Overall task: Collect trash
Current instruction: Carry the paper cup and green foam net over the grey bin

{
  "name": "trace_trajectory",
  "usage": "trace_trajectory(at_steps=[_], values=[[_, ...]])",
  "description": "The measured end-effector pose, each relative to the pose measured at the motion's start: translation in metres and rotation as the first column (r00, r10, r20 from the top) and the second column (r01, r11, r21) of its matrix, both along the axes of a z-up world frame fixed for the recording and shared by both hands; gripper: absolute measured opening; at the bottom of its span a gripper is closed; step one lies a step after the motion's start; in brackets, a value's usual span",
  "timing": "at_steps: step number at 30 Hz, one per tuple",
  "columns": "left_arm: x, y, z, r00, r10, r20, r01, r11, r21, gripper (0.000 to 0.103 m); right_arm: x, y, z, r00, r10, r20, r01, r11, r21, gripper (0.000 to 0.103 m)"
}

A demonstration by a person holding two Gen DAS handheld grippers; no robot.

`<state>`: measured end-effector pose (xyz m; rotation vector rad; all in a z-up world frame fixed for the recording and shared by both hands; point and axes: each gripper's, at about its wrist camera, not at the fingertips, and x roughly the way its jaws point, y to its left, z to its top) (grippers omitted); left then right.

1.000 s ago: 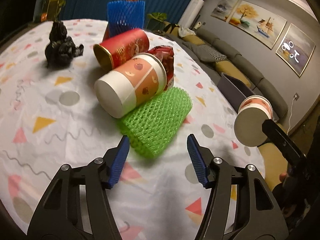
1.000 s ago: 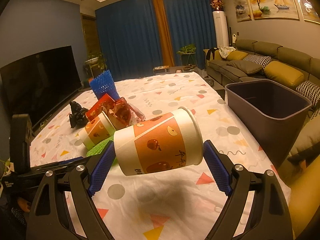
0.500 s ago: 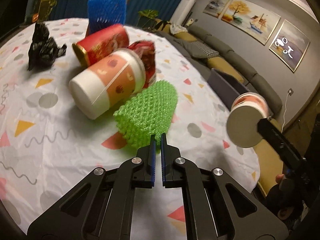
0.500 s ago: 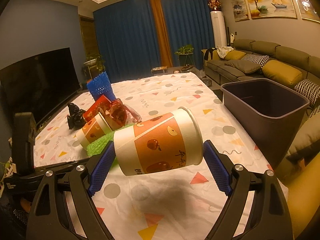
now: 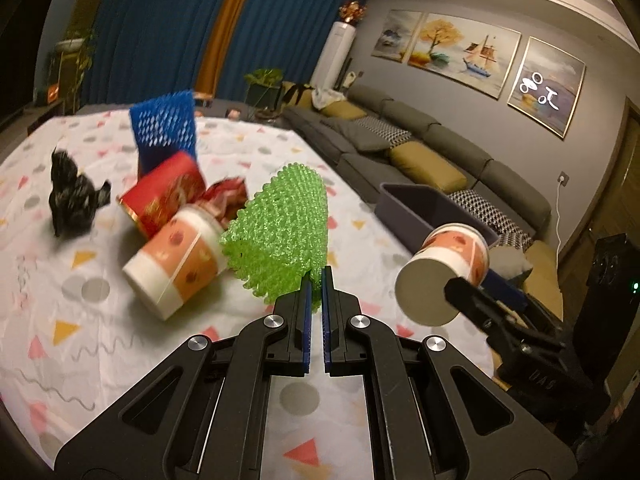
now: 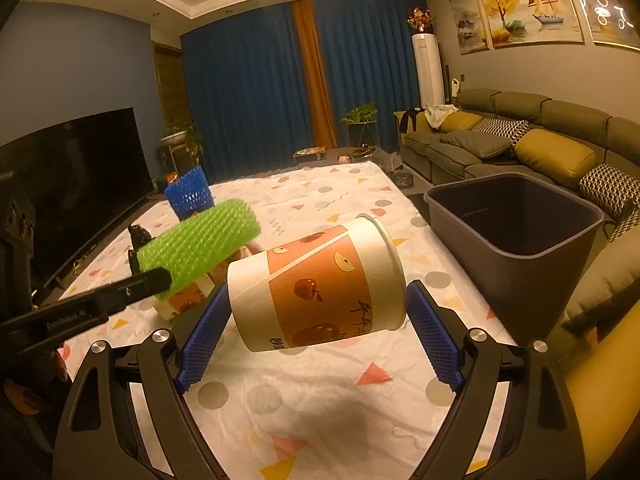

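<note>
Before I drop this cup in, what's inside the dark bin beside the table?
The bin shows only bare dark inner walls and part of its floor in the right wrist view. The near wall hides the front of the floor, so anything lying there can't be seen.

Warm, dim indoor light from recessed ceiling spots. Heavy fisheye bending and dark vignetting at my frame edges. Left view motion-blurred on the crumpled black plastic bag (image 5: pixel 74 196). Soft shadow on the white patterned tabletop (image 6: pixel 328 420); glare on the framed wall painting (image 6: pixel 610 10).
</note>
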<state>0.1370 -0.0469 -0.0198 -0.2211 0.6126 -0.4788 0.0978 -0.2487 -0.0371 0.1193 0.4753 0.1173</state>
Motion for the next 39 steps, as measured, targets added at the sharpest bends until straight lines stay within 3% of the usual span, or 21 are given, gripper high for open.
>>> trace_trajectory(at_steps=[14,23,31,39], values=[[0.021,-0.062,0.039,0.993,-0.087,0.085,0.085,0.996,0.033,0.003,0.007,-0.039,0.021,0.994,-0.083,0.069,0.084,0.996,-0.012,0.084],[0.055,-0.134,0.056,0.976,-0.188,0.112,0.185,0.982,0.037,0.003,0.018,-0.099,0.042,0.966,-0.222,0.136,0.227,0.974,-0.022,0.084],[0.093,-0.204,0.054,0.960,-0.258,0.106,0.254,0.966,0.045,0.003,0.037,-0.152,0.052,0.932,-0.318,0.174,0.324,0.946,-0.004,0.084],[0.114,-0.254,0.031,0.944,-0.322,0.072,0.318,0.946,0.067,0.003,0.049,-0.181,0.047,0.915,-0.368,0.164,0.371,0.928,0.013,0.084]])
